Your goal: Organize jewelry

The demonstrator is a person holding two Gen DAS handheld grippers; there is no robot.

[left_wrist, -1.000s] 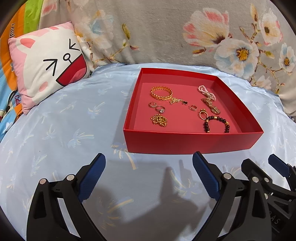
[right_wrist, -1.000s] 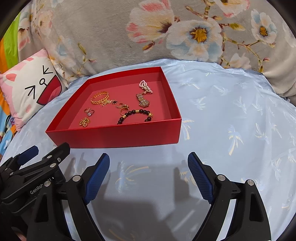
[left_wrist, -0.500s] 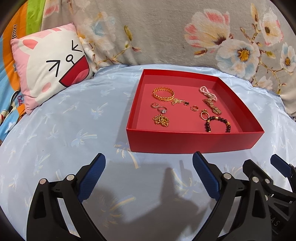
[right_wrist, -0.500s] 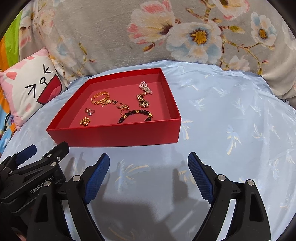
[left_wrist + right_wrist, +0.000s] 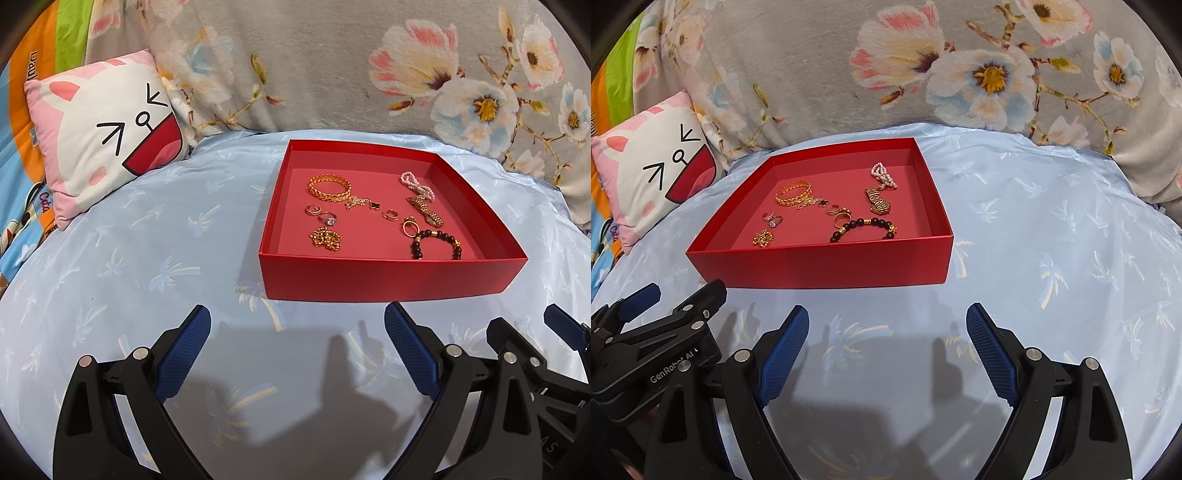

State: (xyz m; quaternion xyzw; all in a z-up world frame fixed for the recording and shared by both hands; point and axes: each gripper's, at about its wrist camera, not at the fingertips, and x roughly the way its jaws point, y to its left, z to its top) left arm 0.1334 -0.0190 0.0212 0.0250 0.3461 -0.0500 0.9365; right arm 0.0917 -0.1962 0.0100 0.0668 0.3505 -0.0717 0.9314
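Note:
A shallow red box (image 5: 388, 277) (image 5: 827, 267) sits on the light blue sheet ahead of both grippers. Inside lie a gold bangle (image 5: 328, 187) (image 5: 794, 194), a gold chain heap (image 5: 325, 238) (image 5: 763, 238), a black bead bracelet (image 5: 436, 243) (image 5: 864, 226), a pink pearl piece (image 5: 415, 183) (image 5: 882, 175), a gold watch-band piece (image 5: 424, 212) (image 5: 879, 201) and several rings. My left gripper (image 5: 297, 350) is open and empty, short of the box. My right gripper (image 5: 886, 349) is open and empty, also short of the box.
A pink and white cat-face cushion (image 5: 103, 136) (image 5: 650, 173) leans at the left. A grey floral blanket (image 5: 332, 66) (image 5: 923, 66) rises behind the box. The left gripper's body (image 5: 653, 332) shows at the lower left of the right wrist view.
Both views have shifted slightly: the box sits a little further right in the left wrist view. Both grippers stay open and the jewelry has not moved.

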